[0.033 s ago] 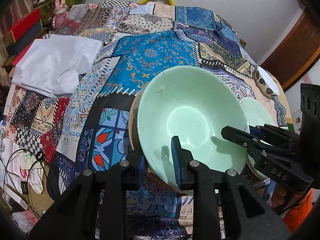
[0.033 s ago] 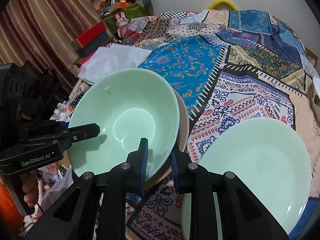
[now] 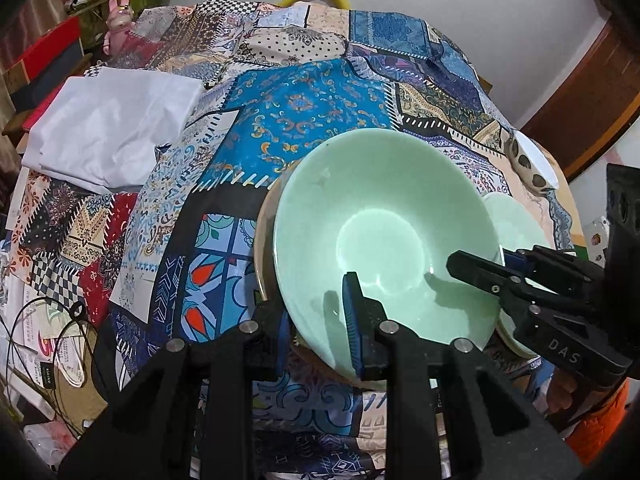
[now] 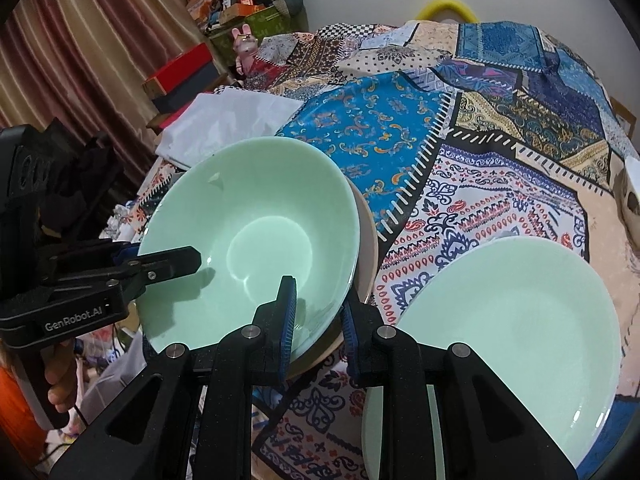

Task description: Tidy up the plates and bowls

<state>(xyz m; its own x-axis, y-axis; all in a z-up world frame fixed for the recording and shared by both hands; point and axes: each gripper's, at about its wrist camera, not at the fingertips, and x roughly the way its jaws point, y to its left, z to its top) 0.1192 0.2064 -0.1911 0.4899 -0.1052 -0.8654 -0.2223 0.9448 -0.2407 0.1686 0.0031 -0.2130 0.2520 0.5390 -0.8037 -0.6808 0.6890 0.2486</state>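
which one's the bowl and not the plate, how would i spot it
On the patchwork tablecloth, two pale green dishes sit near the front edge. The bowl is the deep one, nested in a tan dish, both grippers on its rim; the plate beside it is flat.

A round table (image 3: 576, 216) is carrying a patchwork cloth (image 3: 304, 120) that is covering nearly all of it. Lying directly on the cloth are a folded white sheet (image 3: 116, 128), a pale green plate (image 4: 516, 328) and a tan plate (image 4: 366, 236) sitting under a green bowl (image 4: 256, 240).
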